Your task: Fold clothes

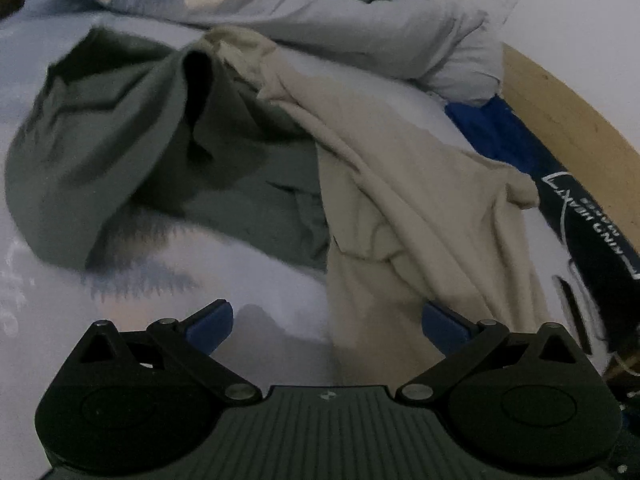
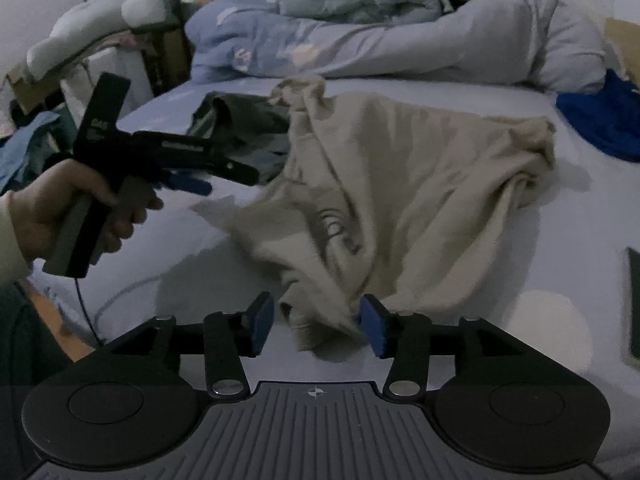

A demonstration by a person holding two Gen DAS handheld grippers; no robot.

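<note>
Low in the right wrist frame, the right tongs (image 2: 316, 326) stand spread, the crumpled beige cotton T-shirt's (image 2: 400, 200) near edge between them, unpinched. Its length runs up-frame across the bed (image 2: 560, 320). At left, the left tongs (image 1: 326, 322) gape empty.

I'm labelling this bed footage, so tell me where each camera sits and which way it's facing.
Left wrist: on the left tongs, angled down across the bed at the beige garment and the dark green garment; only its own open blue-padded fingers show.
Right wrist: on the right tongs, angled down at the same beige garment, its lower edge lying between the open pads; the left hand holding the left tongs shows at left.
Shared: both garments, the rumpled duvet and blue cloth.
</note>
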